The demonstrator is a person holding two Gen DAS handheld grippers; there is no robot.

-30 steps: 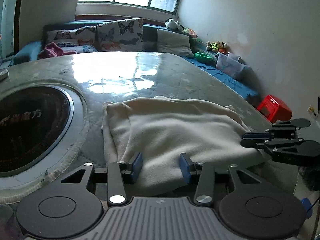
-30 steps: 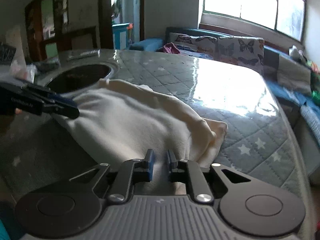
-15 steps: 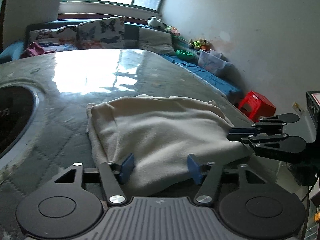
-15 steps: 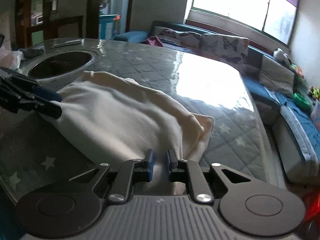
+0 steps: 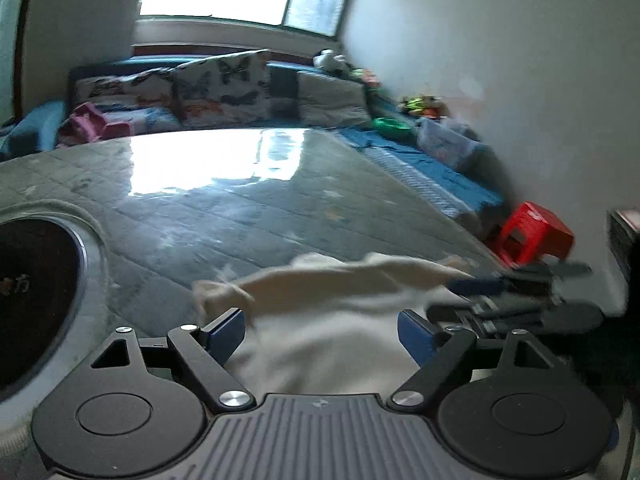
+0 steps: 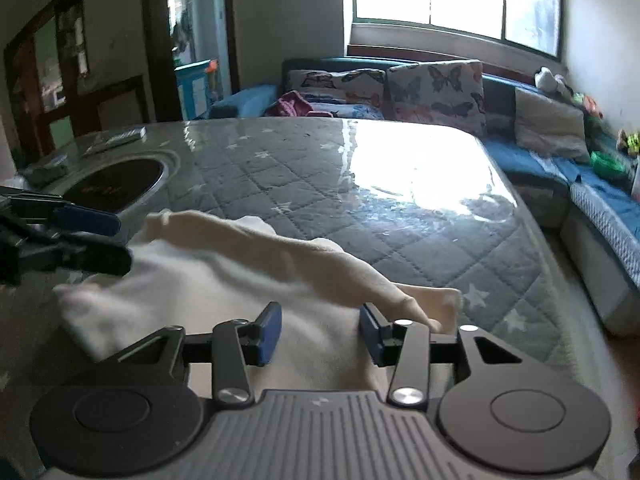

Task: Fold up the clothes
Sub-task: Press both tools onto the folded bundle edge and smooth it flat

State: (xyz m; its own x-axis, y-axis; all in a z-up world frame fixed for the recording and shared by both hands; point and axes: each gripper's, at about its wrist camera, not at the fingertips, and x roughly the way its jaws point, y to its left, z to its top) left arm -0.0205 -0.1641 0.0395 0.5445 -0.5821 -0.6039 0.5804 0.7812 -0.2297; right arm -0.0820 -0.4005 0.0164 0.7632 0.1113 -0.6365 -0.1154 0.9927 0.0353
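Both hand-held grippers have let go in the last half second: the right hand-held gripper (image 6: 319, 330), which was pinched on the cloth (image 6: 224, 280), now stands with its jaws spread over the near edge; the left hand-held gripper (image 5: 320, 330), already parted, has opened wider and also holds nothing. The cloth lies bunched at the near edge of the bench (image 6: 360, 184), shorter front to back than it was, so a fold toward the near side seems just laid down and released; I judge the next step is to smooth it or take a fresh grip for another fold. The left view is smeared by motion, so the cloth's (image 5: 332, 332) layering is hard to read there, though it shows the right gripper (image 5: 516, 300) low beside the cloth and a red stool (image 5: 532, 236) past the bench. The right view is sharper: it shows a raised ridge across the cloth and a loose corner at the right.
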